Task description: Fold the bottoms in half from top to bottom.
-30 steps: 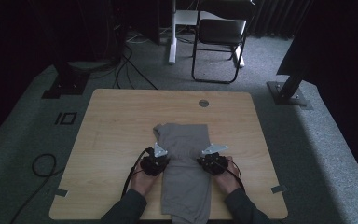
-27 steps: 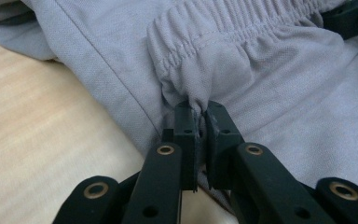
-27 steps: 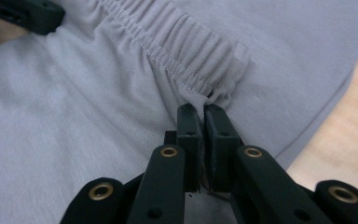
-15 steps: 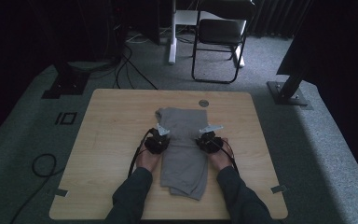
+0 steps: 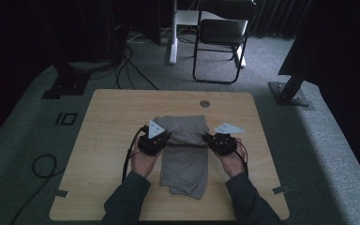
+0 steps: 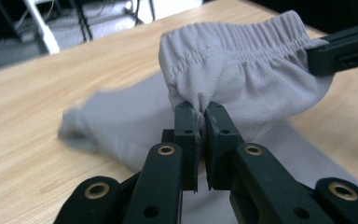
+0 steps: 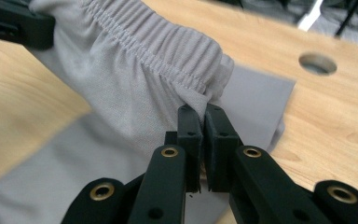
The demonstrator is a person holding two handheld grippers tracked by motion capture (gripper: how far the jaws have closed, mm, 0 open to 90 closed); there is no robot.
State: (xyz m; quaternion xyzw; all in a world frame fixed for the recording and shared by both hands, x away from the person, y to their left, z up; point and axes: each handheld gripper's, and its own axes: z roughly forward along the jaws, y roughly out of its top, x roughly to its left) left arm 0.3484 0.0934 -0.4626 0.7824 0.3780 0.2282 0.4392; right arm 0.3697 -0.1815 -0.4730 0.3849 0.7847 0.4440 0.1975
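Observation:
A grey pair of trousers (image 5: 183, 157) with an elastic waistband lies lengthwise on the wooden table (image 5: 108, 122). My left gripper (image 5: 153, 140) is shut on the left corner of the waistband (image 6: 228, 44), lifted off the table. My right gripper (image 5: 220, 140) is shut on the other corner of the waistband (image 7: 158, 46). The waistband hangs stretched between the two, folded back over the lower cloth (image 7: 51, 168). In the left gripper view its jaws (image 6: 198, 116) pinch bunched cloth, and the right gripper's jaws (image 7: 200, 119) do the same.
A round cable hole (image 5: 205, 103) sits near the table's far edge. Beyond the table stand a black chair (image 5: 220, 37) and a white desk leg (image 5: 173, 33). Cables (image 5: 42, 166) lie on the grey carpet at the left. A black stand base (image 5: 290, 91) is at the right.
Both grippers have carried the waistband forward and then back toward the middle of the table, spreading apart; the cloth now lies doubled over itself and further onto the table.

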